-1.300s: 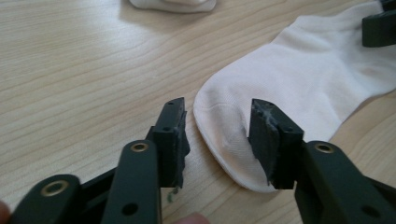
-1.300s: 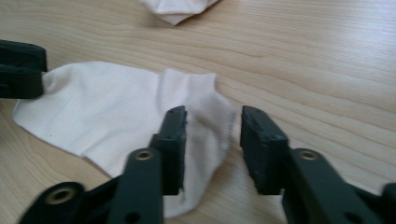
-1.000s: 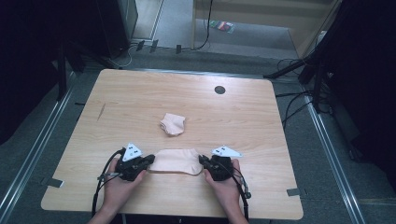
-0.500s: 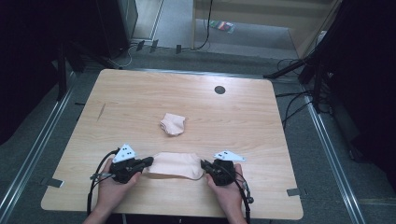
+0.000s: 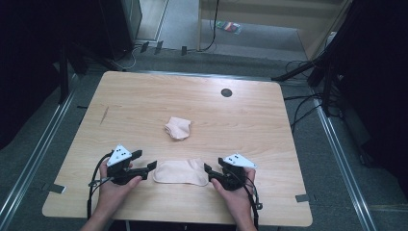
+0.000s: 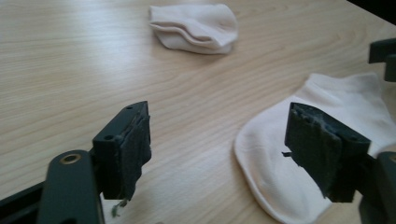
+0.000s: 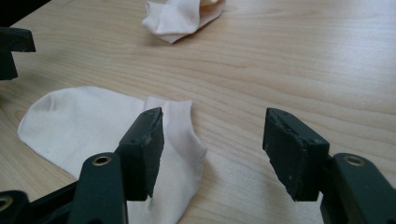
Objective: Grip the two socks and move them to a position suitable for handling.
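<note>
While both jaws stand spread, the left gripper and right gripper flank the flat sock; folding it, probably, comes next.

each hand-held black two-jaw left gripper and matching black right gripper carries a pale grey three-cornered plate dotted with small marks, a trailing black cable, worn dark jaw pads and brass-coloured pivot rivets. forearms are bare.

Lab: framed table, floor cables
</note>
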Demonstrator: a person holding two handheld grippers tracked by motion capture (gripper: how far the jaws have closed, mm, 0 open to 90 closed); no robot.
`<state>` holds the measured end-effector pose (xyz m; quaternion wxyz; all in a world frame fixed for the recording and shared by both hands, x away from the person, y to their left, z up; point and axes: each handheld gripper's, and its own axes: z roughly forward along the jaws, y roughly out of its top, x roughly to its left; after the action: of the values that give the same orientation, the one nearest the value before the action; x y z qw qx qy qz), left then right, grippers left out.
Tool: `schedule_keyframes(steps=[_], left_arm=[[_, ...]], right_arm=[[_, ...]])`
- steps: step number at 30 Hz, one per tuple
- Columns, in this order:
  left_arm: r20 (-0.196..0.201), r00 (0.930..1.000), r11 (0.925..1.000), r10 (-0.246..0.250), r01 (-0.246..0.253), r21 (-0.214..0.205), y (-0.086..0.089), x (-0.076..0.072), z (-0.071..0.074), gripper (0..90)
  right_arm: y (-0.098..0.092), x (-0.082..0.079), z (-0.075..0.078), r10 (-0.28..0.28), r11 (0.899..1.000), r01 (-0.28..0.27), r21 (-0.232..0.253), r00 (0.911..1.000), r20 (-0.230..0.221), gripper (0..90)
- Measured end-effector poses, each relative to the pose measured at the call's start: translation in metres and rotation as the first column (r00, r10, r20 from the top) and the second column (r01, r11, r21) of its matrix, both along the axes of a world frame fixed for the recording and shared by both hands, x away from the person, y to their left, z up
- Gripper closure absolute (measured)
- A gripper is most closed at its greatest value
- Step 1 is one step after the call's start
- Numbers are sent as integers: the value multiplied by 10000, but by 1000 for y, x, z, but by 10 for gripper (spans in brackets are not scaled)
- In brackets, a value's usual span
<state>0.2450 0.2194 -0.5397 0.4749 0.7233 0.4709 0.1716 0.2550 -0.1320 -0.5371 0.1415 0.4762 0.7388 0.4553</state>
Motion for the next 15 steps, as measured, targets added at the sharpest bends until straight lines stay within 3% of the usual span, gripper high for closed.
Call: schedule_keyframes(steps=[3, 9, 15], left_arm=[[-11, 9993, 9991, 369, -369, -209, 8, 2, 1, 193], [144, 9956, 9957, 921, -921, -60, 23, 7, -1, 126], [198, 9873, 9875, 1579, -1579, -39, 40, 9, -2, 88]], right_arm=[[-1, 0, 2, -80, 9999, 82, -79, 9997, 212, 383], [-3, 2, 3, -181, 9998, 183, -55, 9995, 270, 381], [-4, 4, 4, -209, 9998, 210, -31, 9994, 284, 371]])
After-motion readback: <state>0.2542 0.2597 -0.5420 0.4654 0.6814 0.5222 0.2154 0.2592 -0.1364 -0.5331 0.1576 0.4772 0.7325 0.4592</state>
